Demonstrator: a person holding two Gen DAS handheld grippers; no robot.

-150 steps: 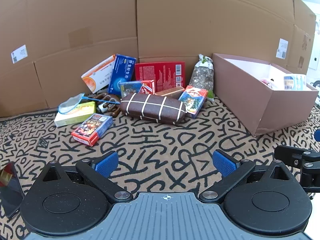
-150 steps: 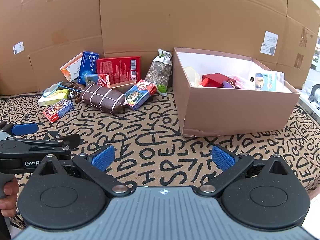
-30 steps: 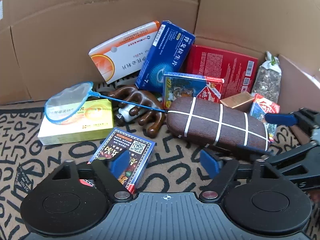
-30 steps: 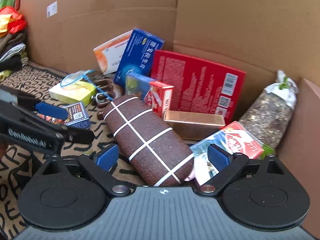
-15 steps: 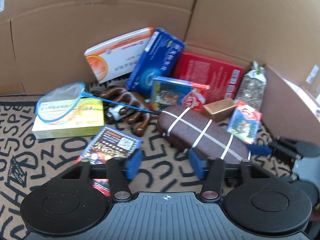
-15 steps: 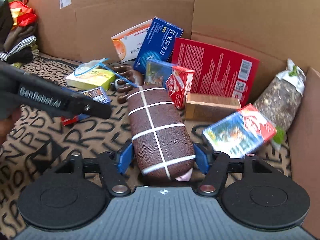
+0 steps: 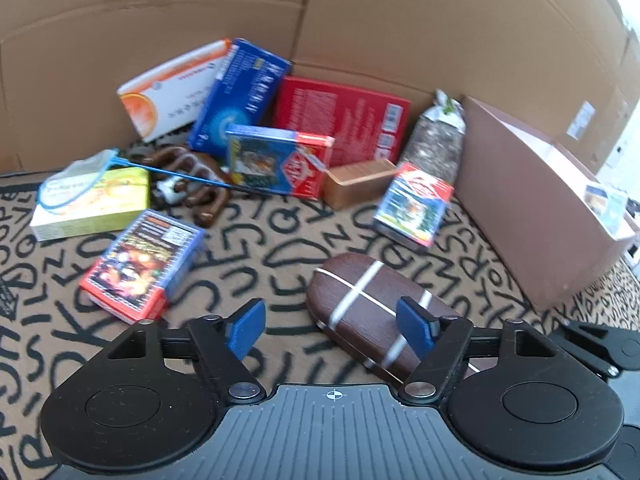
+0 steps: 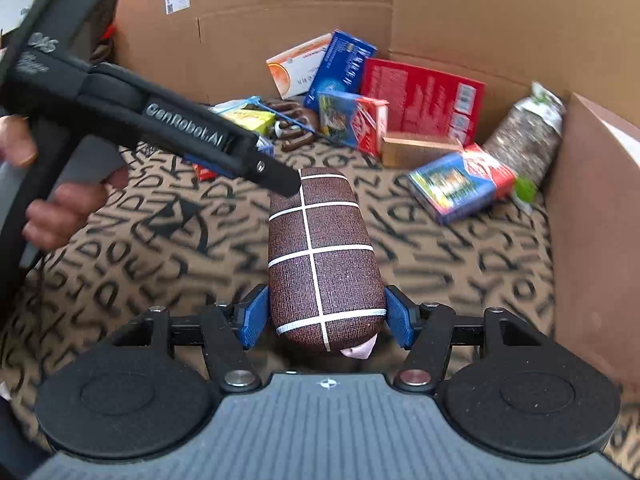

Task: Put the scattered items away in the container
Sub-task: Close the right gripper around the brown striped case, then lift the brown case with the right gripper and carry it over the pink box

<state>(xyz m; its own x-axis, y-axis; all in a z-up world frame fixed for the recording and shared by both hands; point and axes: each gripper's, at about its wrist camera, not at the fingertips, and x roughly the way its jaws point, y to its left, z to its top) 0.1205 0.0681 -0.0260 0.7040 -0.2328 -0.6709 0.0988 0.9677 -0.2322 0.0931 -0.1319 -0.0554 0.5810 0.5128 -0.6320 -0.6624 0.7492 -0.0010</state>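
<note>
A brown case with white cross lines points away from me, and my right gripper is shut on its near end, a blue pad on each side. In the left wrist view the same brown case lies low over the lettered mat, clear of the pile. My left gripper hovers over its far end with jaws opening; the right pad overlaps the case, the left pad stands apart from it. The brown cardboard container stands open at the right, with a few things inside.
Against the cardboard wall lies a pile: a red-blue card box, a yellow box under a blue net, a wooden massager, medicine boxes, a red flat box, a gold box, a herb bag. A person's hand holds the left gripper.
My right gripper closed on the brown case and drew it back out of the pile. The left gripper narrowed, then widened, and swung right over the case's far end.
</note>
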